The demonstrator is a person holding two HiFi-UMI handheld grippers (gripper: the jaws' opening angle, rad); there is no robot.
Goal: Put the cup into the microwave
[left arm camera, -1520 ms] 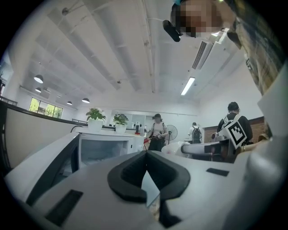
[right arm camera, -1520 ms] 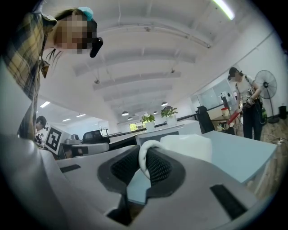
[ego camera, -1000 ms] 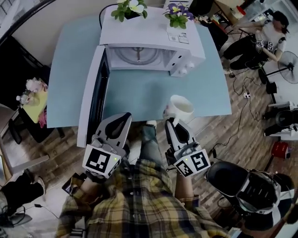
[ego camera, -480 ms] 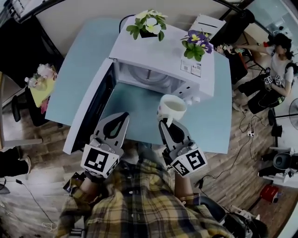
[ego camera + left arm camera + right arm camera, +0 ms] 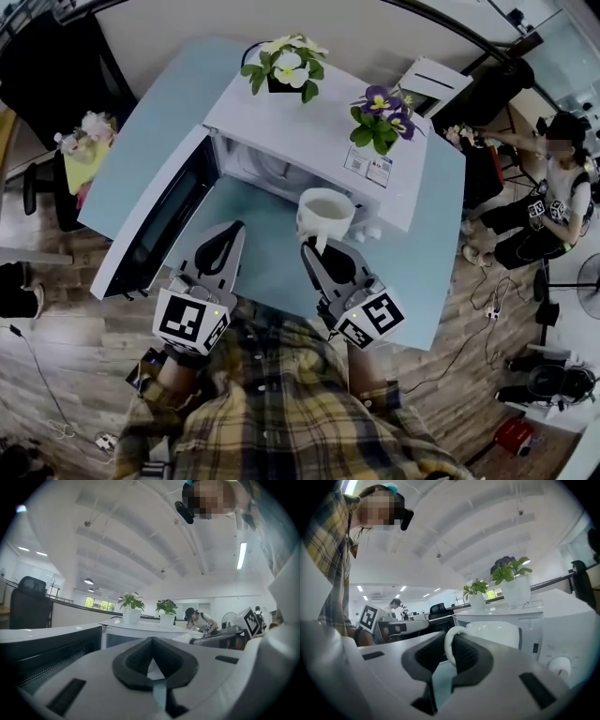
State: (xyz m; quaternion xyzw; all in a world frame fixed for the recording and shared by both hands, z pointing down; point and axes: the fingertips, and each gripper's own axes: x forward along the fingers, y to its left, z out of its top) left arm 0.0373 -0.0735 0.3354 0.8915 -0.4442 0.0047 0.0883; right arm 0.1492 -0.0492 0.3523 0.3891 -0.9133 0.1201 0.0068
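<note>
Head view, cup: I see the white cup (image 5: 325, 212) held up above the blue table (image 5: 433, 246), just in front of the microwave (image 5: 309, 122), on its control-panel side and not inside.
Head view, right gripper: my right gripper (image 5: 319, 246) is clamped on the cup's handle.
Head view, left gripper: my left gripper (image 5: 231, 229) hangs beside it over the table, carrying nothing.
Head view, door: the microwave door (image 5: 150, 220) is swung wide open to the left.
Head view, top: two potted plants (image 5: 283, 66) stand on the microwave.
Left gripper view, claw: jaws pinched together at the tips, nothing between them; the microwave lies ahead.
Right gripper view, claw: the pads (image 5: 471, 653) squeeze the handle (image 5: 449, 645), with the cup body just beyond the tips.
Right gripper view, panel: a round knob (image 5: 559, 666) shows at lower right.
</note>
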